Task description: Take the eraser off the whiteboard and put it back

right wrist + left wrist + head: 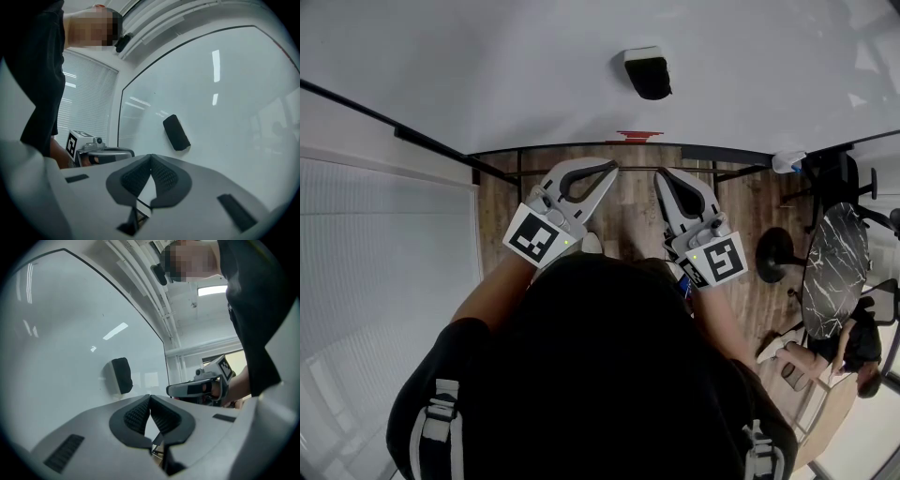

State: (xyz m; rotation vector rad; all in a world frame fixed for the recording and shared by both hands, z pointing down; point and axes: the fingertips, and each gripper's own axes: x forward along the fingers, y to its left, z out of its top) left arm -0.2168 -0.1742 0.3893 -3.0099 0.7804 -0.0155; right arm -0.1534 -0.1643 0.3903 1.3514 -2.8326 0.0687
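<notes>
The eraser [648,73] sat on the whiteboard [487,66], upper middle of the head view. It looked light, with a soft pad, likely magnet-held; its long sides seemed best to pinch. The left gripper [612,167] and right gripper [659,174] hung below it, both closed and empty.

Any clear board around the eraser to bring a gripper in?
Whiteboard is bare all round the eraser, out to its black frame, bar a small red mark at the lower edge. Tightest there: left gripper and right gripper side by side, both shut.
</notes>
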